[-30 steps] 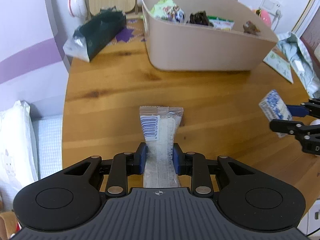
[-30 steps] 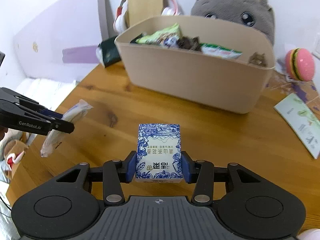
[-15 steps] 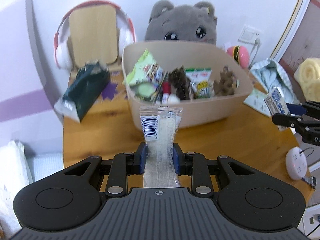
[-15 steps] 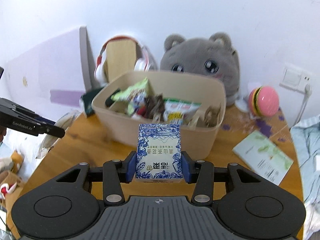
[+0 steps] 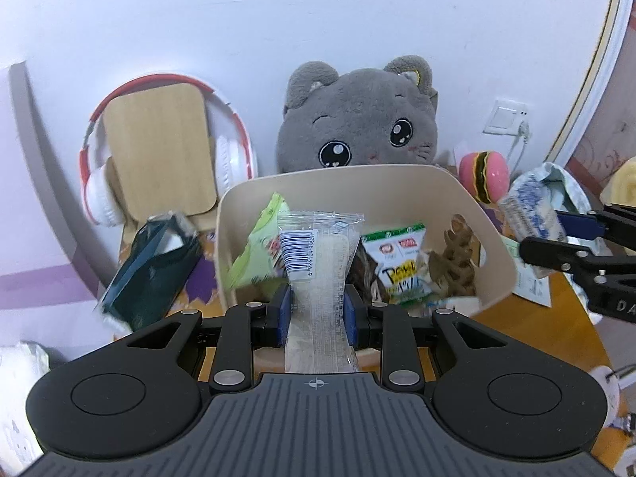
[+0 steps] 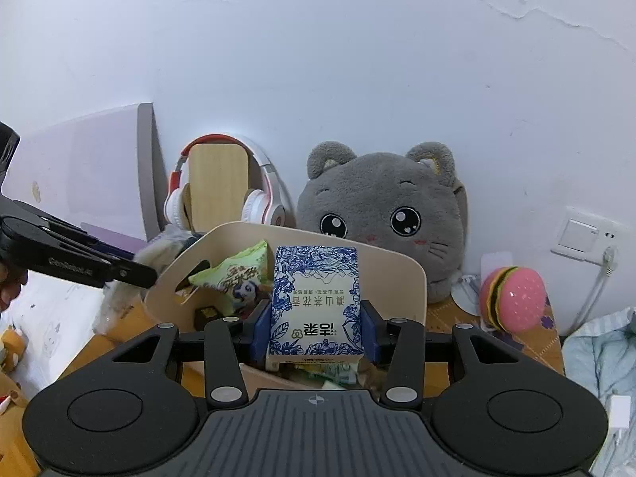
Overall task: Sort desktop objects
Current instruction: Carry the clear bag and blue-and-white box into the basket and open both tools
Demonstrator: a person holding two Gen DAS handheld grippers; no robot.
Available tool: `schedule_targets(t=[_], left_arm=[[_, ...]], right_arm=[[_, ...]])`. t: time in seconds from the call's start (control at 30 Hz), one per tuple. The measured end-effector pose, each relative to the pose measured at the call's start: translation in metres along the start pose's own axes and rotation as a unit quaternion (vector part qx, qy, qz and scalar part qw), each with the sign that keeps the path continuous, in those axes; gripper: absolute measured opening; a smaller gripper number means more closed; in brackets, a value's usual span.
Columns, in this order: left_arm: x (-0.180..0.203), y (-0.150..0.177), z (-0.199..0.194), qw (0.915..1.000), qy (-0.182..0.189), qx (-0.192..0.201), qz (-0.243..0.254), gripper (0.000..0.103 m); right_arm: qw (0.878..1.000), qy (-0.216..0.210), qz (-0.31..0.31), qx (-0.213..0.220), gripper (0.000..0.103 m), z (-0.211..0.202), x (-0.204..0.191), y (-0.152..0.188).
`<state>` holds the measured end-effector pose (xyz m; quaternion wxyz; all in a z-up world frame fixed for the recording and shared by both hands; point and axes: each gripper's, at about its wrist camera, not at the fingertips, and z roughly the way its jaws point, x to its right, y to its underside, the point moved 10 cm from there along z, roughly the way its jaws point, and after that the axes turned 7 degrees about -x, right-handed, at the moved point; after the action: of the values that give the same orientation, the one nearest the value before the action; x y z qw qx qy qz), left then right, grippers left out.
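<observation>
Through the left wrist camera I see my left claw (image 5: 317,310) clenched on a clear packet (image 5: 318,274), held up in front of the beige bin (image 5: 497,254), which already holds several snack bags; the dark green pouch (image 5: 153,270) lies on the worktop (image 5: 556,330) beside the bin, so I judge sorting is well along but unfinished. Through the right wrist camera my right claw (image 6: 316,328) grips a blue-patterned box (image 6: 316,302) over the bin's near rim, with neither item released yet
</observation>
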<state>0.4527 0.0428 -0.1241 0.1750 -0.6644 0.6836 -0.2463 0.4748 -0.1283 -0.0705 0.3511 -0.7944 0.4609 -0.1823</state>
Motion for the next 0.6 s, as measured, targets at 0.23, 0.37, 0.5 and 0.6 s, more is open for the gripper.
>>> schedule_targets(t=[0.23, 0.37, 0.5, 0.6], left_arm=[[0.005, -0.012, 0.039, 0.9996, -0.027, -0.011, 0.004, 0.027], [0.001, -0.011, 0.061, 0.9989, -0.038, -0.028, -0.006, 0.027], [-0.001, -0.007, 0.080, 0.9976, -0.041, -0.050, -0.024, 0.027], [-0.003, -0.006, 0.088, 0.9969, -0.051, -0.054, -0.024, 0.027]], right_arm=[[1.000, 0.008, 0.011, -0.016, 0.043, 0.043, 0.010, -0.009], [0.999, 0.010, 0.021, -0.031, 0.043, 0.064, 0.018, -0.003], [0.999, 0.009, 0.020, -0.045, 0.043, 0.082, 0.023, 0.005], [0.998, 0.011, 0.019, -0.055, 0.043, 0.094, 0.025, 0.009]])
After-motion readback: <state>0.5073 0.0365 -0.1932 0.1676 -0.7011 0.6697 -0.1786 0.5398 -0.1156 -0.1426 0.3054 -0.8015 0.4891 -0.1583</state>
